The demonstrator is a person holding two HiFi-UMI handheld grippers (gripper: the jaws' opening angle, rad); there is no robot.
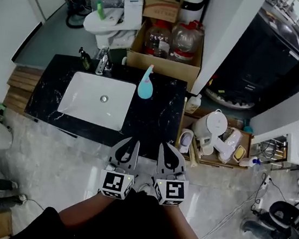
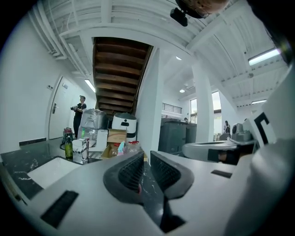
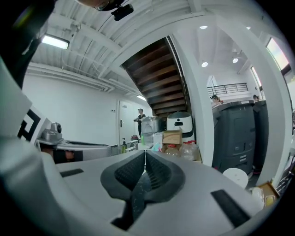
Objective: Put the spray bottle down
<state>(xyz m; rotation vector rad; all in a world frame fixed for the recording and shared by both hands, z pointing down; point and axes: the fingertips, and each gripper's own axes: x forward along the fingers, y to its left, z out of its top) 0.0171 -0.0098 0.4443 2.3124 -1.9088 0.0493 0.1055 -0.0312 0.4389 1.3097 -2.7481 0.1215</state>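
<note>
Bench: black marble top (image 1: 163,118) with a white sink (image 1: 86,105) let into it; a cardboard box (image 1: 162,64) of large bottles stands behind.
Spray bottle: the pale blue spray bottle (image 1: 146,84) appears to stand on its base near the bench's back edge, right of the sink, with nothing touching it.
Left claw: the left claw (image 1: 131,141) is narrowed to a slit, with nothing in the gap.
Right claw: the right claw (image 1: 165,145) has its jaws together and is empty, just beside the left.
Progress: we judge the put-down done; nothing seems left but to stay clear.
Bottle to claw: it lies ahead of both claws, across the depth of the bench and well apart from them.
</note>
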